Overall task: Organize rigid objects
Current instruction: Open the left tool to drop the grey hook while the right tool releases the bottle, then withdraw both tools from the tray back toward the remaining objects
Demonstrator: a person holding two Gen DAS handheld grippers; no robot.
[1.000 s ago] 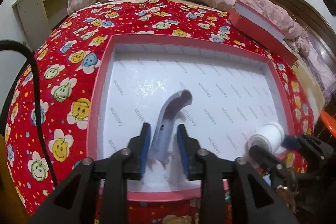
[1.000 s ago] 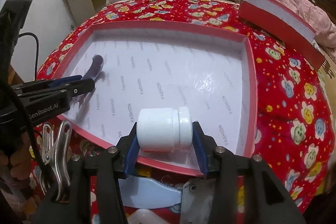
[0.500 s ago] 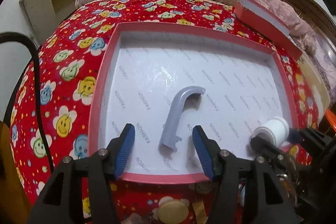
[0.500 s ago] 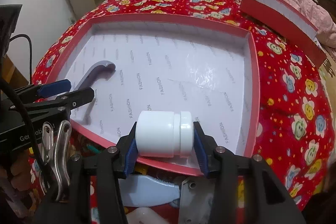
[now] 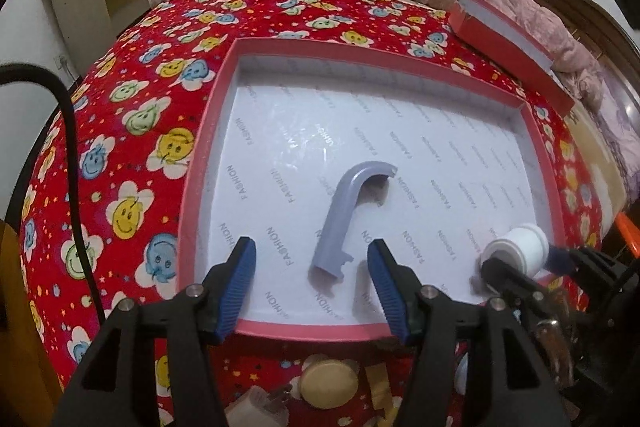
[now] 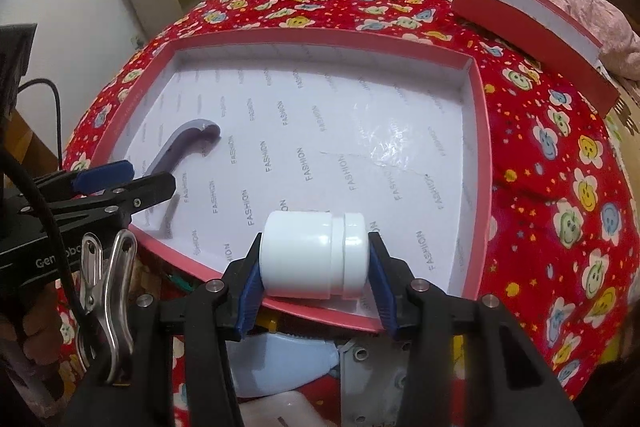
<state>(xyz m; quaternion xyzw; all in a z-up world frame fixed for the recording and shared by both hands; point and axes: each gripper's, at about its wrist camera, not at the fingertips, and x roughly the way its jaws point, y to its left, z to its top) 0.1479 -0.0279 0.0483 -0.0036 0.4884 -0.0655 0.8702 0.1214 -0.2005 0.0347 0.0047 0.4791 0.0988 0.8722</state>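
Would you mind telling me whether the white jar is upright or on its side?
On its side: the white jar lies horizontally between the right gripper's fingers, lid pointing right.

Box (image 5: 208, 163): pink rim, white "FASHION"-print liner. Hook (image 5: 344, 211): grey. Jar (image 6: 312, 255): white. Bedspread (image 5: 132, 131): red w/ smiley flowers.

One red box (image 5: 208, 131), one box lid (image 5: 516, 39), one grey curved handle (image 5: 344, 215), one white jar (image 6: 316, 255), two grippers (image 5: 312, 283) (image 6: 316, 291)
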